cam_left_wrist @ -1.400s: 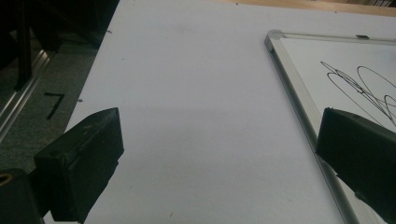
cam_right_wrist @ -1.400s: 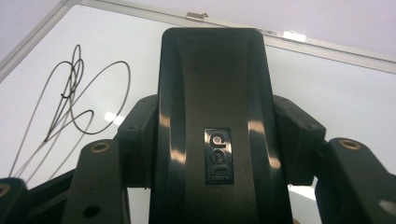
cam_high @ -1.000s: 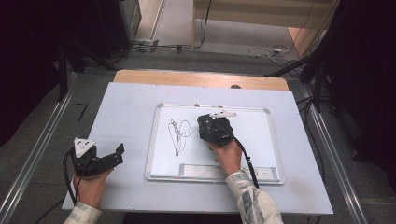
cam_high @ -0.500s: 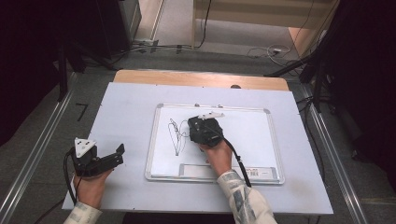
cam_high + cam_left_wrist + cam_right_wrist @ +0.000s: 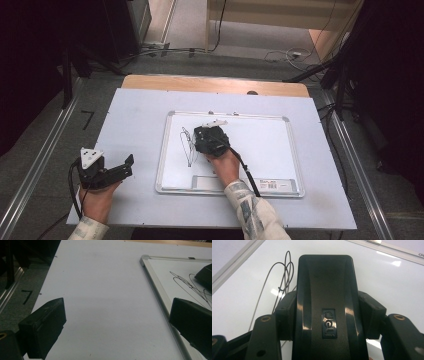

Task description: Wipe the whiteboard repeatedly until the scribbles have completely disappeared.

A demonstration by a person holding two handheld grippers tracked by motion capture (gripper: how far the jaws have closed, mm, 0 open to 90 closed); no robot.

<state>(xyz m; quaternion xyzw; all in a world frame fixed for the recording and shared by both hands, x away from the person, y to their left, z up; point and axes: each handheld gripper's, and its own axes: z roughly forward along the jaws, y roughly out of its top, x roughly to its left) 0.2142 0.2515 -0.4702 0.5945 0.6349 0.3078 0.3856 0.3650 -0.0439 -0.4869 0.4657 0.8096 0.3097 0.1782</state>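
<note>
White worktop [image 5: 135, 120] carries whiteboard [image 5: 260, 145] with black scribble [image 5: 187, 145]. Right gripper [image 5: 327, 302] clamps glossy black eraser [image 5: 325, 290] on it; left gripper [image 5: 117, 322] wide open, empty.

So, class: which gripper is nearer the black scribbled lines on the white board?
Right. The right gripper, clamping a black eraser, sits beside the scribble; the left gripper rests off the whiteboard.

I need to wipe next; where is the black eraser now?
Clamped in the right gripper, the black plastic eraser sits on the white metal-framed whiteboard, beside the black scribble.
</note>
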